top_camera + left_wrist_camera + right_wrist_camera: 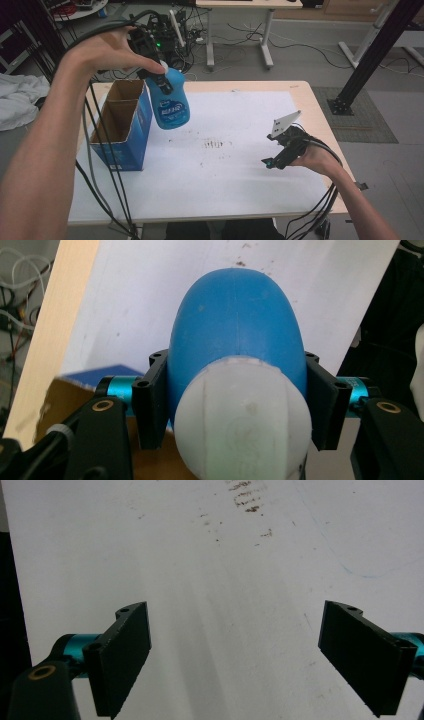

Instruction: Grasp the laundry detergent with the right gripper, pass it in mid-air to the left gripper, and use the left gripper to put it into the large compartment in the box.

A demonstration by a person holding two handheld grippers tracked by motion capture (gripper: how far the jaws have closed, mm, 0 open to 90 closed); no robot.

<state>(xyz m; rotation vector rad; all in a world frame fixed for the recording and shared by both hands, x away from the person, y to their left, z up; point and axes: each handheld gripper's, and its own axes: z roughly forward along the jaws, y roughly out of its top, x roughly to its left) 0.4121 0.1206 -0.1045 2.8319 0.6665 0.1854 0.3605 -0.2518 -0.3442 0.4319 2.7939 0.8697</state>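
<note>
Nearest the person's edge of the table [210, 205], toward its right side, the right gripper [270, 162] sits low over the white sheet [240, 165] that covers the tabletop. Its jaws stand wide apart with nothing between them; in the right gripper view [235, 655] only bare white sheet lies between the two black plates, with a patch of brown smudges [247, 500] farther on.

Those smudges [214, 144] lie around the middle of the table. Left of them, near the left edge, an open blue cardboard box [122, 125] with a brown inside stands upright on the sheet.

Above the box's right wall, toward the far left corner, the left gripper [157, 82] holds a blue plastic bottle with a white cap [170, 102] clear of the table. The bottle hangs with its cap up and its rounded body down, just beside the box's top edge. In the left gripper view [240, 405] the jaws press on both sides of the bottle [235, 325] just below the white cap [242, 415].
</note>
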